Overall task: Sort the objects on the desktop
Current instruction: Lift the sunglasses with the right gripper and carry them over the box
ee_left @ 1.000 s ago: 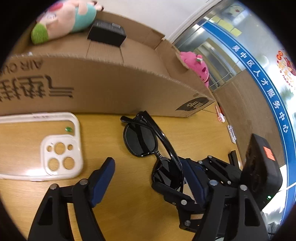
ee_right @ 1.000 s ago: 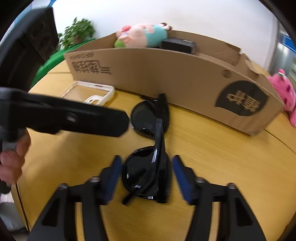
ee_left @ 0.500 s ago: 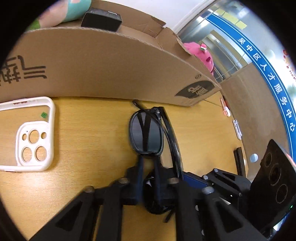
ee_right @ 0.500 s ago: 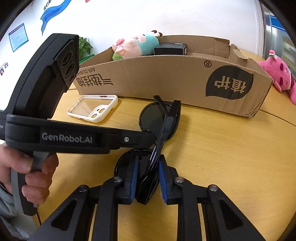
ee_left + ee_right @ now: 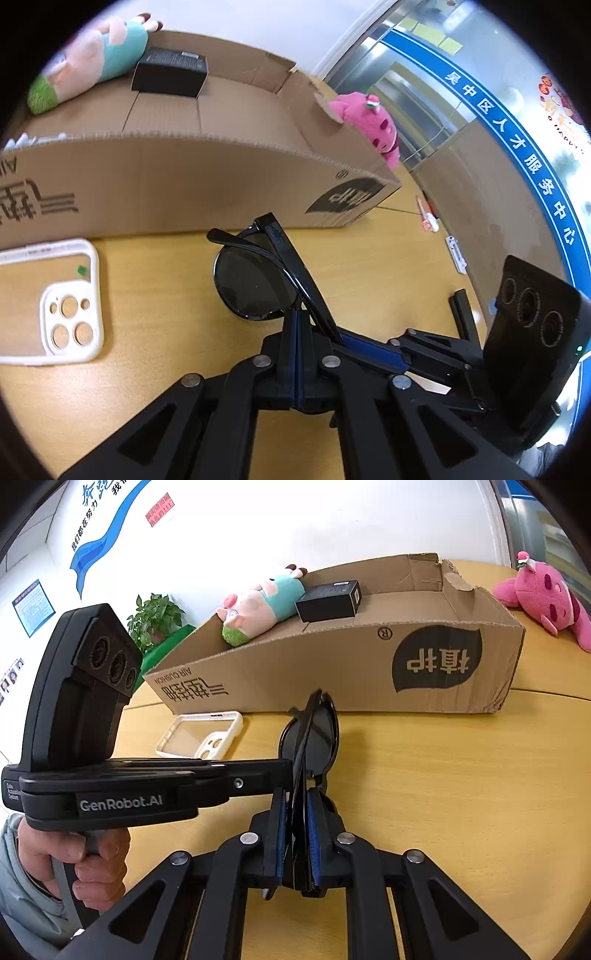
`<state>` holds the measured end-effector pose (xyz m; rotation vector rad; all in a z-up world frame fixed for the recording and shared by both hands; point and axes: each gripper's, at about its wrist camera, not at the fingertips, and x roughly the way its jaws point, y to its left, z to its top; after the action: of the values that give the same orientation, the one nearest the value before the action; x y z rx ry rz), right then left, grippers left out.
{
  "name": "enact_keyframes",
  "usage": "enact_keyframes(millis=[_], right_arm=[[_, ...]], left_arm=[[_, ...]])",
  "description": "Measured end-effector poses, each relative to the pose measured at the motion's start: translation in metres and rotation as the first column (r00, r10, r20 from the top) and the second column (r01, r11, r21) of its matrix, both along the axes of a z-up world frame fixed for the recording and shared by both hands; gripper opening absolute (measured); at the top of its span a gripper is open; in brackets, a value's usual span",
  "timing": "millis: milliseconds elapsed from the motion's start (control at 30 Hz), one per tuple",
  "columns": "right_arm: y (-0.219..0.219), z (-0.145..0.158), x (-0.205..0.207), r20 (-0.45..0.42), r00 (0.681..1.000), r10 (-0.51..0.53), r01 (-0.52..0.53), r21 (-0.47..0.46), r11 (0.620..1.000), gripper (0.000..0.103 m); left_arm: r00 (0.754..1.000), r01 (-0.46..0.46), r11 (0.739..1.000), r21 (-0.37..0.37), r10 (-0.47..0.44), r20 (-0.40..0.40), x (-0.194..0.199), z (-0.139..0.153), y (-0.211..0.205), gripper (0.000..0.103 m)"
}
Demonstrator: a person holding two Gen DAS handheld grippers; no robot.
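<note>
"GenRobot.AI" on left gripper (image 5: pixel 288 775); "AIR CUSHION" on box (image 5: pixel 295 672).

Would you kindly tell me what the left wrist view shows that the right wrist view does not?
Only the left wrist view: a small pen-like item and a white clip near the table edge. Only the right wrist view: a potted plant and the person's hand. Both: sunglasses in shut fingers, cardboard box, phone case, pink plush.

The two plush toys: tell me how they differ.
The pale pink plush pig in a teal top lies inside the cardboard box, touching a black box. The bright pink plush is one solid colour and lies outside on the table, past the box's torn end. Both lie flat, ungripped.
</note>
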<state>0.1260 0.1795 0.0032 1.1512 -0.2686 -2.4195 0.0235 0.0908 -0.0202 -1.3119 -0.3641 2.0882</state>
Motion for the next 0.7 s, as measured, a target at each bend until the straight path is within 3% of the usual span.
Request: enact_keyframes(millis=[133, 200, 300, 367, 400, 500, 700], right_arm=[[0.002, -0.011, -0.003, 0.041, 0.999, -0.013, 0.013, -0.010, 1.000, 0.011], [0.007, -0.019, -0.004, 0.078, 0.997, -0.021, 0.025, -0.042, 0.999, 0.011], [0.007, -0.026, -0.002, 0.100, 0.995, -0.012, 0.018, -0.058, 0.998, 0.011], [0.005, -0.026, -0.001, 0.103, 0.995, -0.006, 0.012, -0.058, 0.998, 0.011], [0.005, -0.026, -0.001, 0.105, 0.994, -0.002, 0.008, -0.059, 0.998, 0.011], [0.006, -0.026, 0.000, 0.106, 0.994, 0.000, 0.006, -0.058, 0.998, 0.011], [0.000, -0.010, 0.001, 0.053, 0.999, 0.011, -0.008, -0.050, 0.999, 0.011]], left_arm=[[0.996, -0.035, 0.994, 0.108, 0.026, 0.083, -0.010, -0.008, -0.014, 0.004], [0.994, -0.032, 0.989, 0.143, 0.017, 0.108, -0.014, -0.014, -0.014, 0.019], [0.989, -0.004, 0.984, 0.177, -0.022, 0.143, -0.018, -0.024, -0.004, 0.021], [0.989, 0.006, 0.990, 0.141, -0.027, 0.148, -0.017, -0.028, 0.002, 0.019], [0.988, 0.016, 0.993, 0.114, -0.034, 0.151, -0.017, -0.030, 0.007, 0.014], [0.993, 0.032, 0.995, 0.093, -0.042, 0.109, -0.011, -0.024, 0.010, 0.013], [0.999, 0.040, 0.998, 0.044, -0.040, 0.001, -0.002, 0.011, 0.014, 0.009]])
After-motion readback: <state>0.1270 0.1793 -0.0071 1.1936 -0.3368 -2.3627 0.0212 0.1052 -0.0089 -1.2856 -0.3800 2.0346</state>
